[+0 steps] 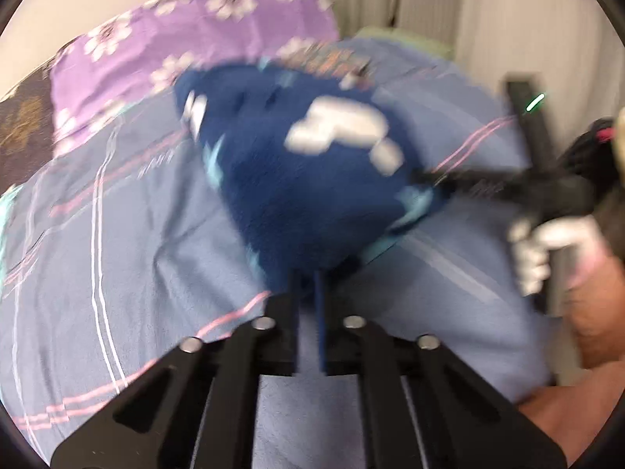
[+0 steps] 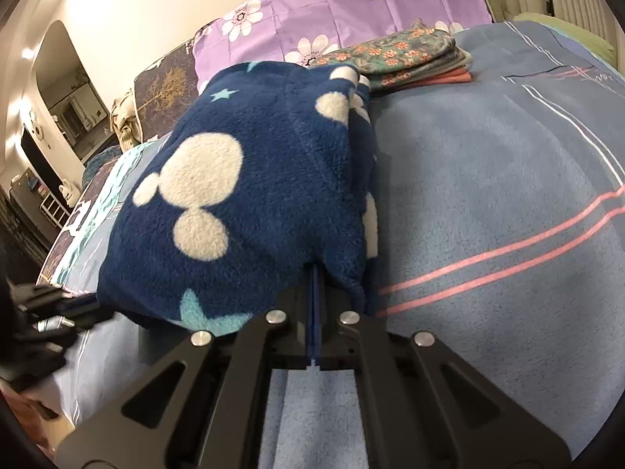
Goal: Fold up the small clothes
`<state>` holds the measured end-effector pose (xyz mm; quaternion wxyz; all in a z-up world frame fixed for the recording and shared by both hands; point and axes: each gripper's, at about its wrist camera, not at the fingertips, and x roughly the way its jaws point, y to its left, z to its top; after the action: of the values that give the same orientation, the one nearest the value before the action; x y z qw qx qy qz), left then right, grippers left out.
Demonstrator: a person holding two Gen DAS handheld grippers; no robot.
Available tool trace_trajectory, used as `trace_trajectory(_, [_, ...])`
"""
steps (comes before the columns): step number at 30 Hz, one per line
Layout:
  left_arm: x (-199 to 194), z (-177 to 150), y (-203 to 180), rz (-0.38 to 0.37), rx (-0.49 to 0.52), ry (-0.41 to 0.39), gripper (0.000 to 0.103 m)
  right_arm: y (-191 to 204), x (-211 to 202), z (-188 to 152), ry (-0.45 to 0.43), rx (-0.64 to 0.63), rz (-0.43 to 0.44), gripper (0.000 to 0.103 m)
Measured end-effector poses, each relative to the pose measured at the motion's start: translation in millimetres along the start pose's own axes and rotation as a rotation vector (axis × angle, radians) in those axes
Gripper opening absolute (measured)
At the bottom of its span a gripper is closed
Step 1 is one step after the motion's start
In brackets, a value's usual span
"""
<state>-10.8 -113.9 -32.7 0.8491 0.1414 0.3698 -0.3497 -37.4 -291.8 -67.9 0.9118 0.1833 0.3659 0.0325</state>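
Left gripper (image 1: 308, 297) pinched on near corner of blue fleece garment (image 1: 304, 164); right gripper (image 2: 316, 293) clamped on other corner. Garment held bunched over bedspread (image 2: 488, 179). Risks judged: thick fleece slipped from jaws, fold skewed, folded pile (image 2: 410, 58) nudged.

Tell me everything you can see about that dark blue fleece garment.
The fleece garment looks soft and fuzzy, navy with white round blotches and pale blue stars. It lies bunched and doubled over on the blue striped blanket. The right gripper and left gripper are each shut on a near edge.
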Motion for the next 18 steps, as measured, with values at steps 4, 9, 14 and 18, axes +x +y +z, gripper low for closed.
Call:
trace_trajectory(4, [-15.5,36.4,-2.3,0.005,0.040,-0.140,0.003,11.1,-9.3,7.2,0.002,-0.032,-0.012,0.003])
trace_trajectory(9, [85.0,48.1,9.9,-0.011,0.063,0.013,0.004,24.9,-31.2,27.5,-0.065,-0.022,0.042,0.008])
trace_trajectory(14, [90.6,51.8,-3.7,0.033,0.104,0.016,0.003,39.3,-12.7,40.0,-0.060,-0.079,0.012,0.007])
trace_trajectory(18, [81.3,56.1,14.9,-0.060,0.032,0.013,0.004,20.1,22.7,31.9,0.000,-0.032,0.029,0.004])
